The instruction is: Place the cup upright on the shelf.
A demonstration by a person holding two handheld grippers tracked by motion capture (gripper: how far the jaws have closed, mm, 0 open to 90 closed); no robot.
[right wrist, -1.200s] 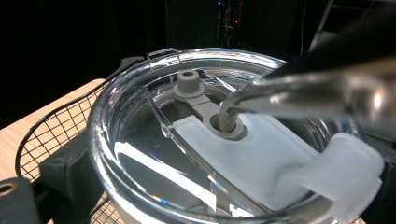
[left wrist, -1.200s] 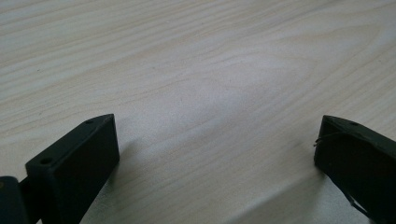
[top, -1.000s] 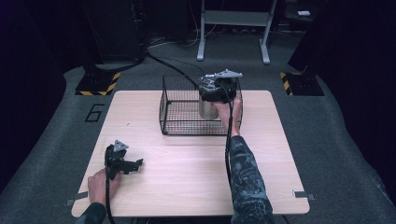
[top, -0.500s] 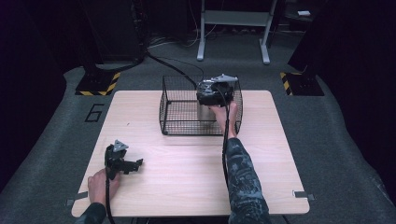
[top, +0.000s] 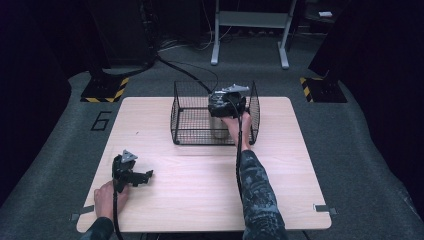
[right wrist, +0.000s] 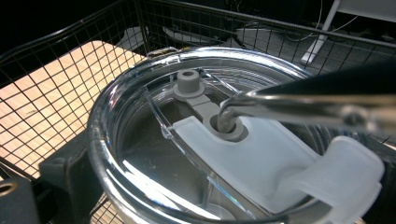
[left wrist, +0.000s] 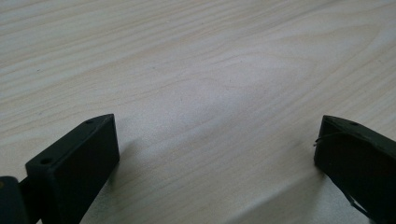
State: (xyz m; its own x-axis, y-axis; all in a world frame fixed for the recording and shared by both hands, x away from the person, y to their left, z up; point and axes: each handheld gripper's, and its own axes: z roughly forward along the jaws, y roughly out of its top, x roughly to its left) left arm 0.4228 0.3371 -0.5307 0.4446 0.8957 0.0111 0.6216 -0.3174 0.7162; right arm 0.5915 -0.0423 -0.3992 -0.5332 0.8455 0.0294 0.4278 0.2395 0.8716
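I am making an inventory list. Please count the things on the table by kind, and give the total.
Wire basket: 1
Tumbler with clear lid, inside the basket: 1
Hand-held grippers: 2, the left gripper and the right gripper
Total: 4

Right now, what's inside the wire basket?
Inside the wire basket stands a steel tumbler with a clear lid and straw. The right gripper covers its top from above; contents unseen.
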